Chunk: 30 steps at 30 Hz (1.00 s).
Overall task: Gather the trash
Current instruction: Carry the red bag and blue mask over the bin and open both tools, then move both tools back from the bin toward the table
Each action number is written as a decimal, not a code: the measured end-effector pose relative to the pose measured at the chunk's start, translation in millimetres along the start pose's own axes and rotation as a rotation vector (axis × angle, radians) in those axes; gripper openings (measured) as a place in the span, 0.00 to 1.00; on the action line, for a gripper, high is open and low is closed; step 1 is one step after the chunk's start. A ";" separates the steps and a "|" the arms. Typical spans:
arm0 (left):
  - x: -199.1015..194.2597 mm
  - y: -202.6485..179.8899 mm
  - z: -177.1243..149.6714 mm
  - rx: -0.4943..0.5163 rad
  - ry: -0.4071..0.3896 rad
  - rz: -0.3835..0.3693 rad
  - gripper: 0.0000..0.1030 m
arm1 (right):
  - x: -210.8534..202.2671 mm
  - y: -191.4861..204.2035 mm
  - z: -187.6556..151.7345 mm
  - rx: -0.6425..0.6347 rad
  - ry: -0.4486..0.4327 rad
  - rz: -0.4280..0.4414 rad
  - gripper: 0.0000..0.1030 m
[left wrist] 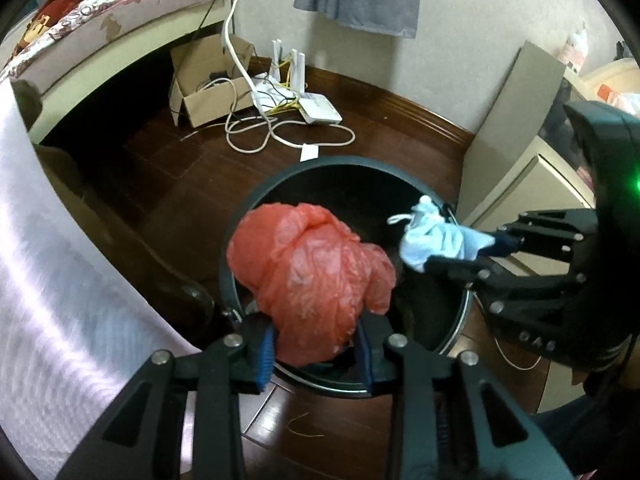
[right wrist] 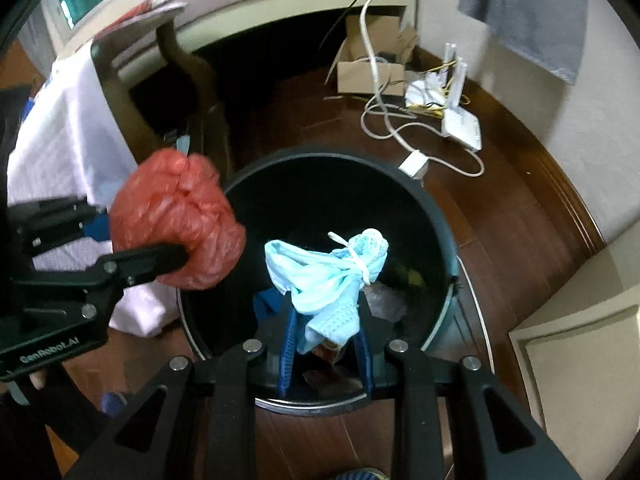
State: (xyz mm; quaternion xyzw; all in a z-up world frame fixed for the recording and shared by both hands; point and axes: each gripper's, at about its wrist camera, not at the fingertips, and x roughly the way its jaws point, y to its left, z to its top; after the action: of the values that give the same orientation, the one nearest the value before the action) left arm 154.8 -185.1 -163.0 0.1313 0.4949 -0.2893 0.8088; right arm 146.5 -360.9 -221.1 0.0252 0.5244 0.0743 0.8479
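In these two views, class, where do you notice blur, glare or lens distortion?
Left wrist view: fisheye bends the baseboard; a green light flares on the right tool. Right wrist view: the red bag and grey cloth look smeared.

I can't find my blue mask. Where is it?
The blue mask is pinched in the right tool, held over the open trash bin, with the red bag to its left.

Dark brown wooden plank floor is carrying a round dark bin; at eleven o'clock an open cardboard box, at twelve white coiled cables and white router are lying.
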 end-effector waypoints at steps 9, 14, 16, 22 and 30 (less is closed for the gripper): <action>5.0 19.6 -17.2 -0.080 0.019 0.081 0.90 | 12.5 -5.7 -9.2 -0.026 0.010 -0.147 0.74; -9.1 21.6 -20.2 -0.092 -0.028 0.143 1.00 | 6.7 -11.8 -10.7 0.014 0.005 -0.158 1.00; -14.5 21.7 -19.5 -0.103 -0.037 0.159 1.00 | 1.6 -8.9 -7.7 0.006 -0.017 -0.165 1.00; -35.3 18.4 -16.0 -0.092 -0.083 0.169 1.00 | -21.7 -0.4 4.4 0.009 -0.091 -0.167 1.00; -71.2 17.4 -10.9 -0.086 -0.145 0.207 1.00 | -64.7 5.4 18.7 0.058 -0.185 -0.145 1.00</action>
State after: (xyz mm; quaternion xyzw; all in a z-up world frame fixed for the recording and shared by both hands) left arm 132.9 -141.7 -107.1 0.1257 0.4310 -0.1914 0.8728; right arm 134.2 -364.7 -154.7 0.0183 0.4465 -0.0052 0.8946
